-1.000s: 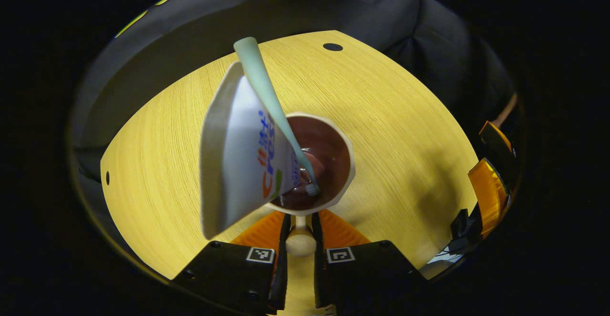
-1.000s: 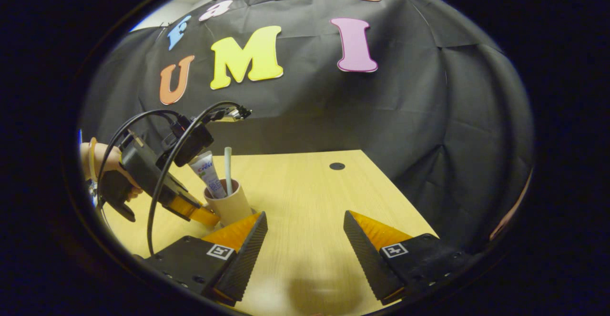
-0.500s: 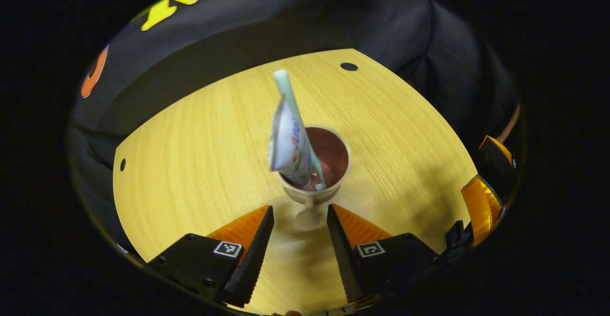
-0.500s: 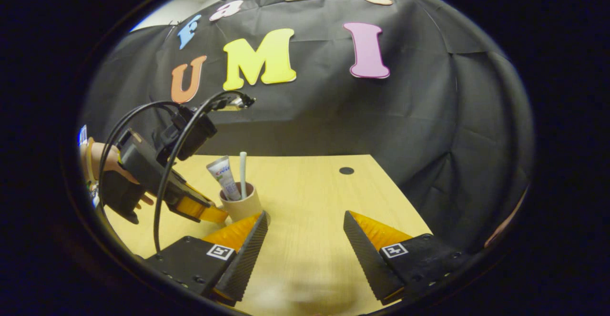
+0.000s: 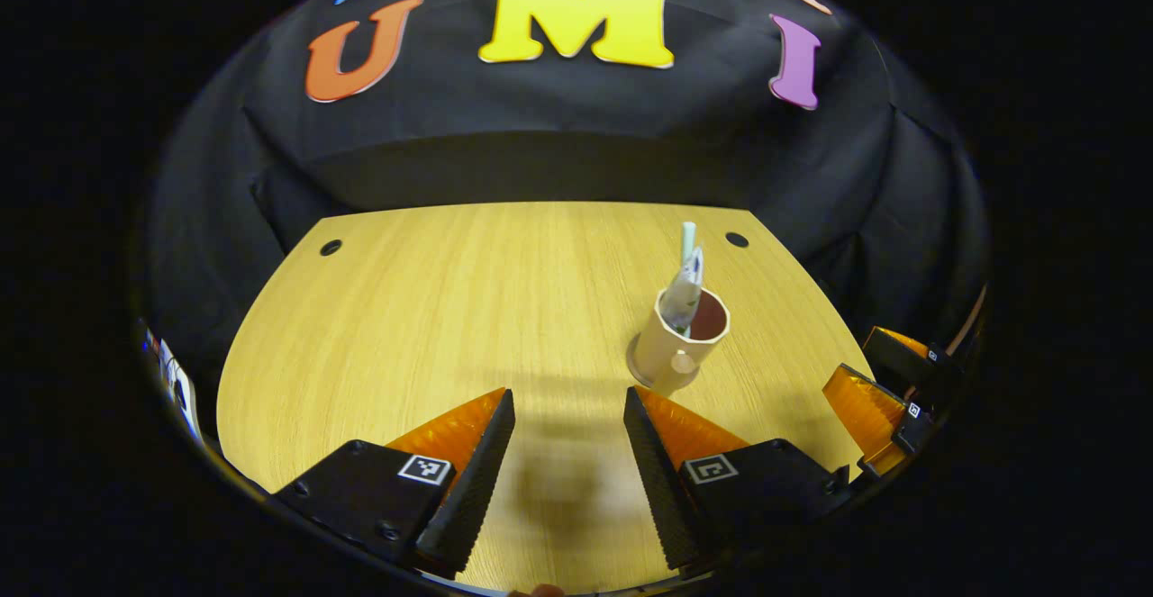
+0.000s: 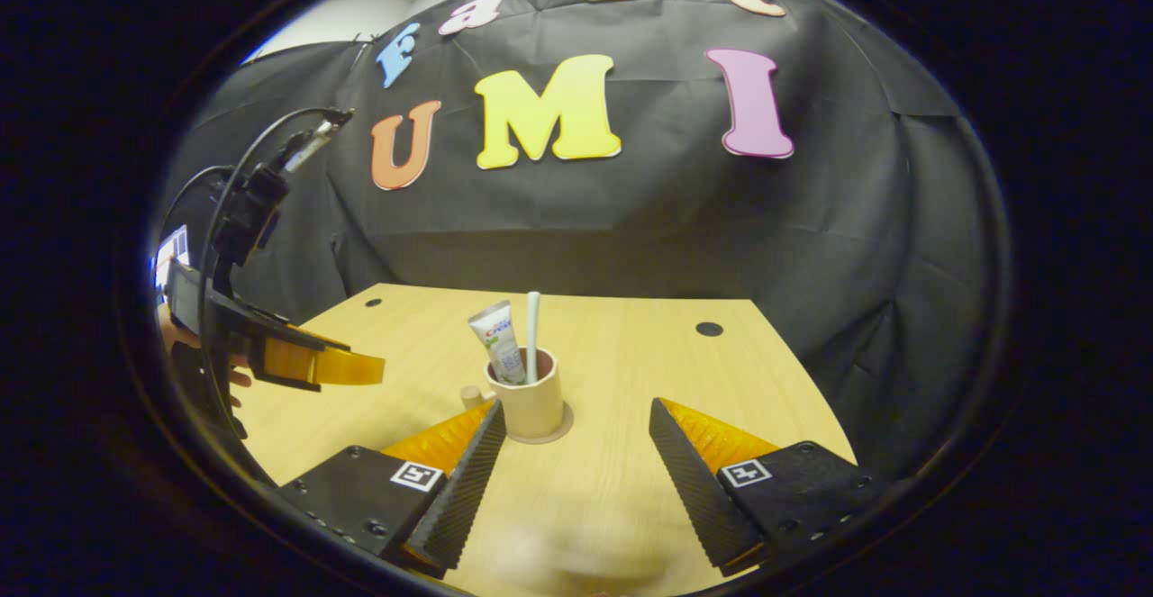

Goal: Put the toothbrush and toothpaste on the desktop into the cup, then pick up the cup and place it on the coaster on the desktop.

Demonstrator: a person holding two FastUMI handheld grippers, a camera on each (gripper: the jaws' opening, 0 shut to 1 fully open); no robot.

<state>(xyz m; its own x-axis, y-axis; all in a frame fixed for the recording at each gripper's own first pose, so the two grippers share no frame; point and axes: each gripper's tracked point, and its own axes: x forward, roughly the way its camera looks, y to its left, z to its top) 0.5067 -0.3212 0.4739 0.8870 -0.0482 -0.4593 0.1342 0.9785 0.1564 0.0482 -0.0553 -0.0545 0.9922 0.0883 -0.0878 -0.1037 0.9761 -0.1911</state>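
The left gripper (image 5: 566, 453) has backed away, fingers released; the cup (image 6: 533, 399) sits on the coaster (image 6: 557, 436); the right gripper (image 6: 576, 462) gapes empty.

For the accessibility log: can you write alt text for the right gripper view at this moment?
A tan cup holding a toothpaste tube and a toothbrush stands on a round coaster on the wooden desktop. The right gripper is open in the foreground, and the left gripper hangs open at the left, apart from the cup.
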